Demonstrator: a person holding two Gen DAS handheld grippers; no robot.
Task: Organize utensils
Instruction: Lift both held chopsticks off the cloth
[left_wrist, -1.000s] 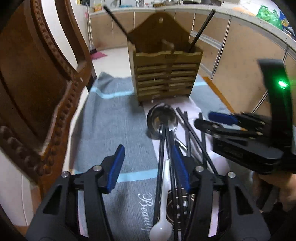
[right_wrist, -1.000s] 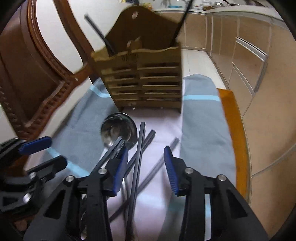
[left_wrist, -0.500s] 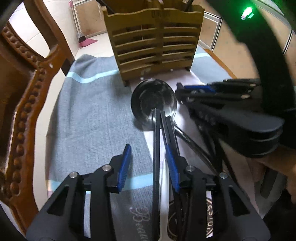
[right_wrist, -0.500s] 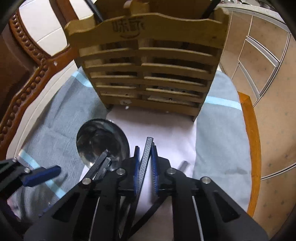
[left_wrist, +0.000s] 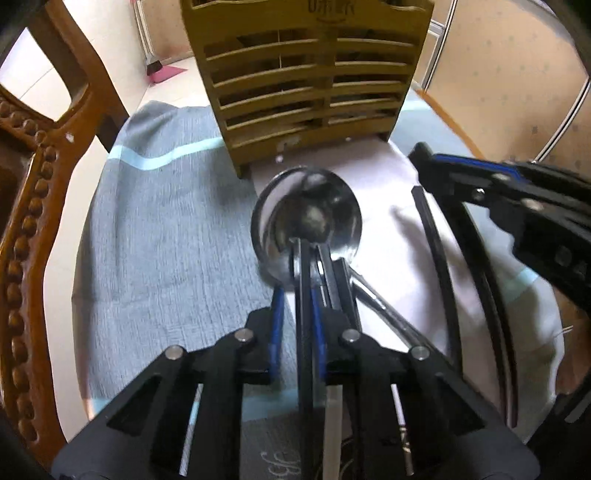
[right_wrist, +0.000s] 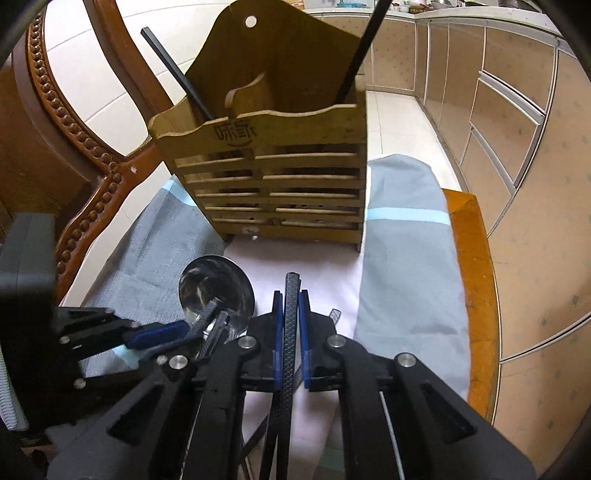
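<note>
**Both grippers clamped on chopsticks in front of the holder**

Centrally, the slatted bamboo utensil holder with a tall arched back serves as landmark; it stands upright on the grey towel with pale blue stripes, and two black chopsticks already lean in it, one in its left compartment and one in its right. Left of the holder is the carved brown wooden chair back. Just in front of the holder's base lies the polished steel ladle, bowl toward the holder, handle running back toward the cameras. The right gripper is closed on a black textured chopstick, held in front of the holder's right half with its tip clear of the white cloth; the stick's long axis points straight ahead at the holder. The left gripper is clamped on a thin black chopstick over the ladle bowl, likewise aimed at the holder. Further black chopsticks lie loose on the white cloth, nearer the cameras than the ladle. Judged from both views, the right gripper sits higher and looks readier for insertion; the stick probably must be tipped upright over the right compartment before lowering.
</note>
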